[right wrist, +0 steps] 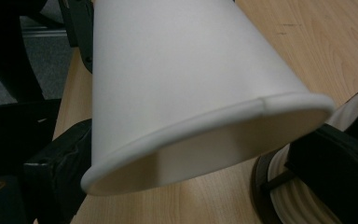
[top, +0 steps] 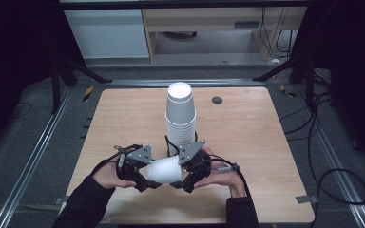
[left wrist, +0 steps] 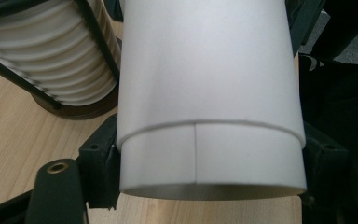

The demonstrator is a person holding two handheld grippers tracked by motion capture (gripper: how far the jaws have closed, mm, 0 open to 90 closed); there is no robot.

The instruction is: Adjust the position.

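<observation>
While held sideways above the near edge of the wooden table (top: pixel 247 142), white paper cup (top: pixel 164 170) lies with long axis running left to right between the two hands, just in front of the tall stack of paper cups (top: pixel 180 116) standing in its black wire holder. Left gripper (top: pixel 140 173) clamped on the narrow base end, right gripper (top: pixel 185 175) clamped on the wide rim end; both sets of jaws closed on the cup, one from each side. Neither hand nearer than the other: cup bridged squarely between them, so any pull along that axis would be the direction that counts, judged from this arrangement.

Seen from the left gripper view, a second edge line (left wrist: pixel 205 125) ringing the cup body (left wrist: pixel 205 70), with a vertical seam below it — probably two cups nested, inner one peeking out, though hard to be sure. Black jaws pressed against both flanks there, ribbed stack (left wrist: pixel 51 56) off to the upper left.

Seen from the right gripper view, rolled rim and open mouth (right wrist: pixel 205 140) facing the camera, hollow interior visible, jaws gripping at the lip, stack base (right wrist: pixel 289 196) at lower right. No nested edge discernible from that side.
</observation>
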